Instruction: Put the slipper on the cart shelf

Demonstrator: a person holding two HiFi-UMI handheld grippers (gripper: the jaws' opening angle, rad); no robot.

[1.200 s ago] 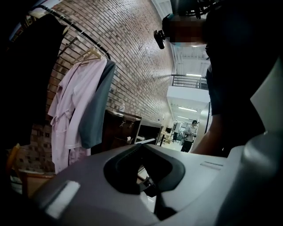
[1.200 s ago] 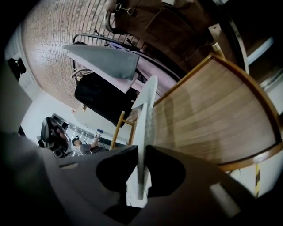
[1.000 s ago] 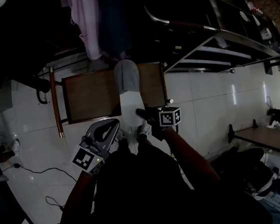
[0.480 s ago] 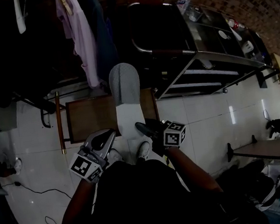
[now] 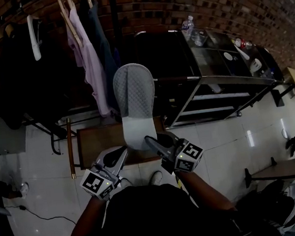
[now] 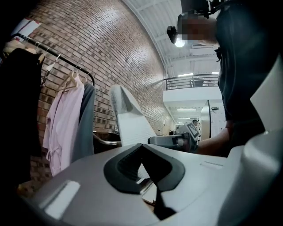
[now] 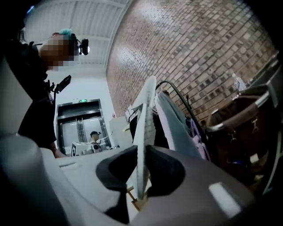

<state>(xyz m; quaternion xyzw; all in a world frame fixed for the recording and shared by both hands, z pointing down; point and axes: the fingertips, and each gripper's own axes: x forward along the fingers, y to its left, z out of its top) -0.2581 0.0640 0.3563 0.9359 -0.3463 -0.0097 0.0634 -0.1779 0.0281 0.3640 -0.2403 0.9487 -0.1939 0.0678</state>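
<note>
While the grey-and-white slipper (image 5: 135,103) isn't on any shelf yet, it's up in the air, toe end pointing up and away from the person. The right gripper (image 5: 150,141) has it by the heel end. In the right gripper view the jaws are clamped on the sole, which stands edge-on between the black pads. The left gripper (image 5: 121,153) sits just beside it at the left with its jaws pressed together and nothing in them. Under the slipper there's a low wooden stool (image 5: 100,144) on the white tile floor (image 5: 35,154). Behind and to the right is the metal cart (image 5: 228,79), with a plastic bottle (image 5: 188,24) on its top level. Off to the left, a pink shirt (image 5: 89,63) hangs on a clothes rail against the brick wall (image 5: 176,0).
</note>
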